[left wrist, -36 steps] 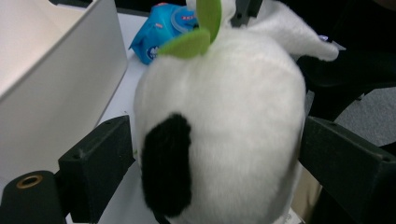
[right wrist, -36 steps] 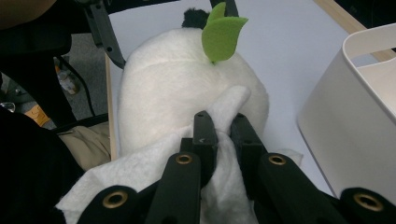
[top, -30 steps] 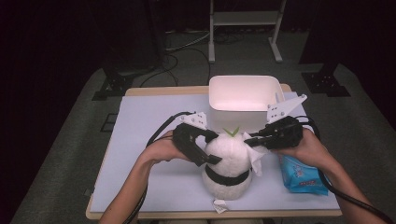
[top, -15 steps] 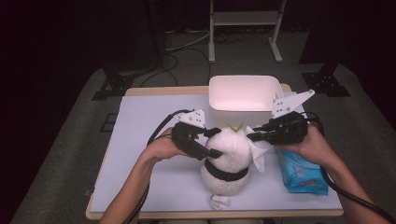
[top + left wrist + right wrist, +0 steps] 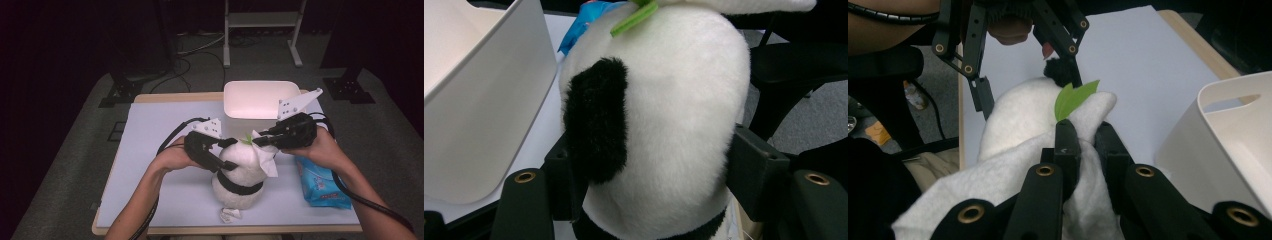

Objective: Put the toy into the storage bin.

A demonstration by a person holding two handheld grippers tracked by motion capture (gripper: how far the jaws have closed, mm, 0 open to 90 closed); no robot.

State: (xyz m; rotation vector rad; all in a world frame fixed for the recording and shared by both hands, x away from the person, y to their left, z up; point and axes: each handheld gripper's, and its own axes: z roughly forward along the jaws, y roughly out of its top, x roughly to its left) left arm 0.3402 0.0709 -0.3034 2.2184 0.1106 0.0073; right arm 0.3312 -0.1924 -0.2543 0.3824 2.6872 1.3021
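Plush, white and black, the panda toy sits upright near the front edge of the desk, before a smooth white plastic bin and beside a crinkly blue wipes pack; it looks light and squashy, best gripped round the head. Left tongs have just closed onto the head, pads denting the fur, while right tongs, nearly shut, pinch a limp white cloth by the green felt leaf.

1. I see a wood-edged table with a pale top at frame centre
2. White bin stands at its upper middle
3. Panda plush sits lower centre
4. Blue wipes pack lies lower right
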